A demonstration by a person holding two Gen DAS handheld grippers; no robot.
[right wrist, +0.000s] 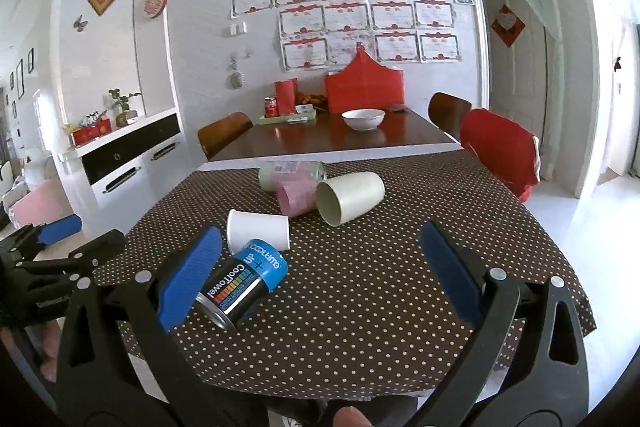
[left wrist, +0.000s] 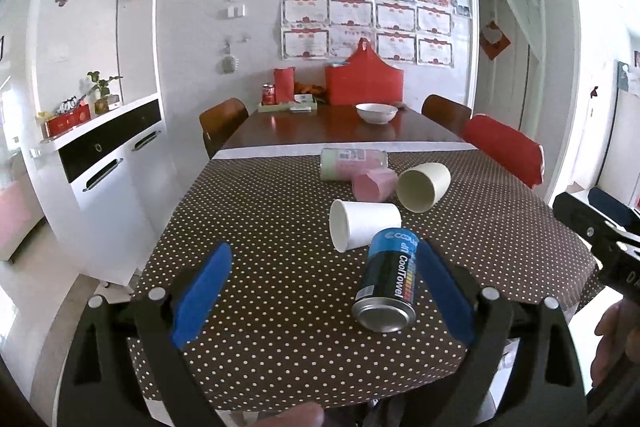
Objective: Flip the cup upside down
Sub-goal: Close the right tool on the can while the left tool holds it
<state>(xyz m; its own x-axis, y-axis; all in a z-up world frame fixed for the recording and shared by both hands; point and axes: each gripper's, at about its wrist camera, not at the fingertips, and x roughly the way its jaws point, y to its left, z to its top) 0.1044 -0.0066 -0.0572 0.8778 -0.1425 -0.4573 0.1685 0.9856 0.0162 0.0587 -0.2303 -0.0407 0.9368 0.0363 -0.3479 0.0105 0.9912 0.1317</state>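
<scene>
3 cups on their sides at the centre of both views, none upside down yet: a white paper cup point(left wrist: 362, 225) point(right wrist: 260, 231) nearest, a cream cup point(left wrist: 424, 187) point(right wrist: 350, 197) behind it to the right, a pink cup point(left wrist: 374, 183) point(right wrist: 298, 197) between them and further back. Cannot tell which 1 is meant; probably the white one.

Left gripper point(left wrist: 324, 247) spread wide, holding nothing. Right gripper point(right wrist: 320, 231) also wide and empty.

Risks, as a judgement:
- Crushing the thin paper wall by squeezing too hard across the open mouth.
- Rolling away at first contact, because of the tapered round body on a smooth cloth.
- Knocking the CoolTowel can point(left wrist: 390, 283) point(right wrist: 244, 287), lying just in front of the white cup and beside 1 blue pad in each view; likely to roll and push the cup.
- Dragging the polka-dot tablecloth point(left wrist: 260, 227) with a low finger.

Materials: matte paper cups, conical; glossy metal can, cylindrical, with a shiny silver end; soft-looking ribbed blue pads; brown cloth with small pale dots.
</scene>
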